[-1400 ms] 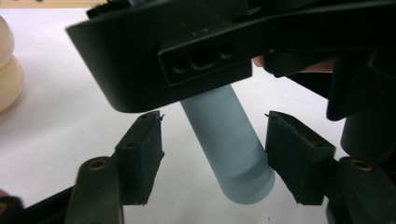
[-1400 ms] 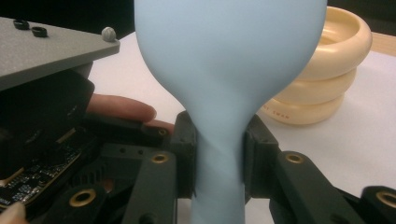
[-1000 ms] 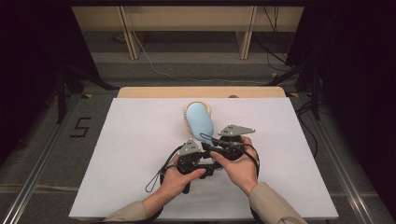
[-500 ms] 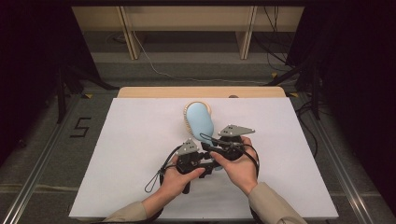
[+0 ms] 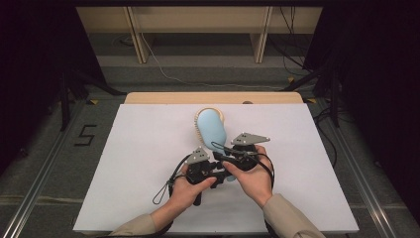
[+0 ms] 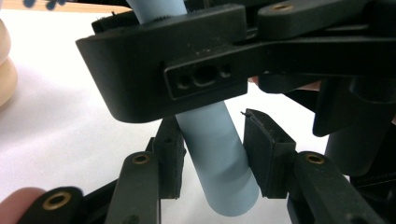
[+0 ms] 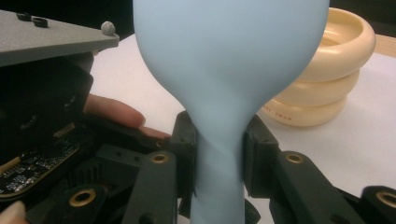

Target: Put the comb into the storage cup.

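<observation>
Blue brush mid-bench, head against cream ring stack, handle toward person. Right tool clamped on handle neck, both pads pressing. Left tool just been closing around handle end; left pad touching, right pad shows thin gap. Both hands close together, near edge side.

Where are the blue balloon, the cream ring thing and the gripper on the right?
blue balloon (image 5: 212,130): high view, on its round body.
cream ring stack (image 7: 327,79): right gripper view, on its middle ring.
right gripper (image 7: 219,156): right gripper view, midway between its tips, shut on the balloon's neck.
</observation>
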The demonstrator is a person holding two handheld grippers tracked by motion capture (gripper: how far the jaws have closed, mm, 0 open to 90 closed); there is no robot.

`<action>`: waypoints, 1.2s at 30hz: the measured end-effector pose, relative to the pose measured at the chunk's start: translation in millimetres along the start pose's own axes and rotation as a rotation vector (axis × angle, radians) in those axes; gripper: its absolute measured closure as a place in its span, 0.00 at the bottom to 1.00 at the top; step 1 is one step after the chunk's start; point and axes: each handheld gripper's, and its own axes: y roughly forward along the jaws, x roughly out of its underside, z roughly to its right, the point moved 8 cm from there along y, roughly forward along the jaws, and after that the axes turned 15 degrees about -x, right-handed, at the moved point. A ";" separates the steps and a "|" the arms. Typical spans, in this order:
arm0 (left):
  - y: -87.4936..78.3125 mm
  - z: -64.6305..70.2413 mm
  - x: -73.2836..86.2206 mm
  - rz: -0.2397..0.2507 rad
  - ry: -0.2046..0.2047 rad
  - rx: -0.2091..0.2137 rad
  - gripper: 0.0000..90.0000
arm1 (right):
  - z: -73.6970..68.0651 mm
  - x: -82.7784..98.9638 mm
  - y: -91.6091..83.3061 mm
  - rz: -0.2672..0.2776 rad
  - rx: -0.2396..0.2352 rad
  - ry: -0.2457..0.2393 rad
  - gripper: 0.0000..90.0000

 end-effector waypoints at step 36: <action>-1.1 -7.6 2.1 -0.034 -0.129 0.026 0.74 | -2.5 -0.6 4.8 -0.004 -0.012 -0.008 0.68</action>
